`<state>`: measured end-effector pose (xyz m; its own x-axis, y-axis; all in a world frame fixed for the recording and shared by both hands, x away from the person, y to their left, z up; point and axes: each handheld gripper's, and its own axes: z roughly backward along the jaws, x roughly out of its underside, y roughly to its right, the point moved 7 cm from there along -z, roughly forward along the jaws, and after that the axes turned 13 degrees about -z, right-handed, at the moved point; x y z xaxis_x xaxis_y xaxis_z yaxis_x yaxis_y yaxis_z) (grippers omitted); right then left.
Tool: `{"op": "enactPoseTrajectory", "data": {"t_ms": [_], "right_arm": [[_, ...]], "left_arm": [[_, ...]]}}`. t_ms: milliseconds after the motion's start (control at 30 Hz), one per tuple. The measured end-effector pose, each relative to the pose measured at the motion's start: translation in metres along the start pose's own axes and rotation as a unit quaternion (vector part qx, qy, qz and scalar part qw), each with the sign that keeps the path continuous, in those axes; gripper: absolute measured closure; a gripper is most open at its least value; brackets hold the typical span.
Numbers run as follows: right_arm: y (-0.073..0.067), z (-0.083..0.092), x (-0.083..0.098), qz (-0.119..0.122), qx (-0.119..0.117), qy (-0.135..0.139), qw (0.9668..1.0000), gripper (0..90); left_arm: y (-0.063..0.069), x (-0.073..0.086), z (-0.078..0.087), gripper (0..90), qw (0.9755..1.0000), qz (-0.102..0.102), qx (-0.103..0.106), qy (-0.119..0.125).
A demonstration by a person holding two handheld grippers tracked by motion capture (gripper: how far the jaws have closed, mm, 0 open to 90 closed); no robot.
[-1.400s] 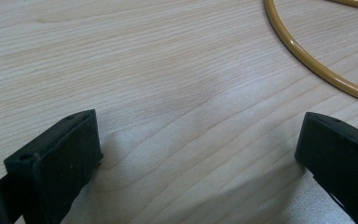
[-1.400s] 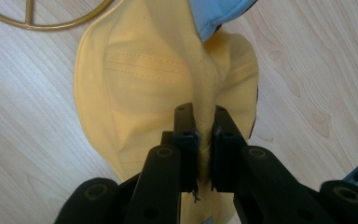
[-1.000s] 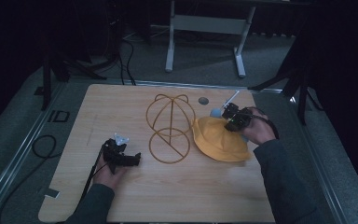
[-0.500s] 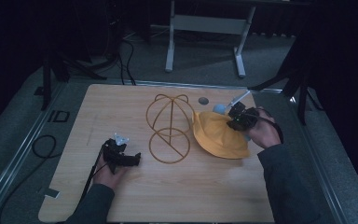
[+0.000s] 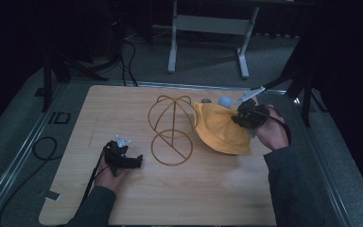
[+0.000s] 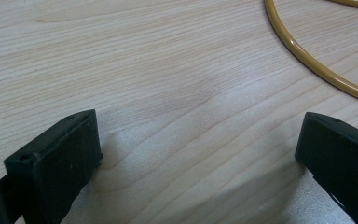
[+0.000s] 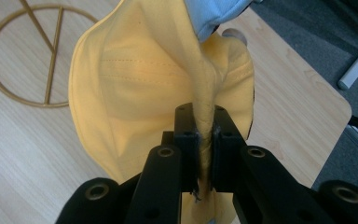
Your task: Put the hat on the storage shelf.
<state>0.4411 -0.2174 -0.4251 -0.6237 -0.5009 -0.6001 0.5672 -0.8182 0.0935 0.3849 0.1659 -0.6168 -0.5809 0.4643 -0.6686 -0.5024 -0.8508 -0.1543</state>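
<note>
So the wooden table (image 5: 208,189) has a gold wire hat stand (image 5: 171,130) in the middle, and just right of it hangs a yellow bucket hat (image 5: 220,130), lifted at its right edge so it slopes down-left with its far end near the stand's ring base. The right gripper (image 5: 244,116) is pinching the hat's brim tight between its jaws. The left gripper (image 5: 134,162) sits low on the table left of the stand, jaws spread wide with nothing but bare wood between them.

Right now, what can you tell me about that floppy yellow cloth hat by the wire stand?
The floppy yellow cloth hat is soft stitched fabric with a wide brim and a pale blue lining showing at one edge. It hangs crumpled and tilted, its lower part at the wooden table, just right of the gold wire hat stand. The right gripper is shut on a bunched fold of its brim, holding it up.
</note>
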Motion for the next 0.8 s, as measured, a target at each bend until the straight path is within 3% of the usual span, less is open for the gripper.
{"op": "enactPoseTrajectory", "data": {"t_ms": [800], "right_arm": [[0.013,0.025,-0.013,-0.034,-0.008,0.064,0.9973,84.0]], "left_arm": [[0.0,0.0,0.0,0.1,1.0,0.0,0.0,0.0]]}}
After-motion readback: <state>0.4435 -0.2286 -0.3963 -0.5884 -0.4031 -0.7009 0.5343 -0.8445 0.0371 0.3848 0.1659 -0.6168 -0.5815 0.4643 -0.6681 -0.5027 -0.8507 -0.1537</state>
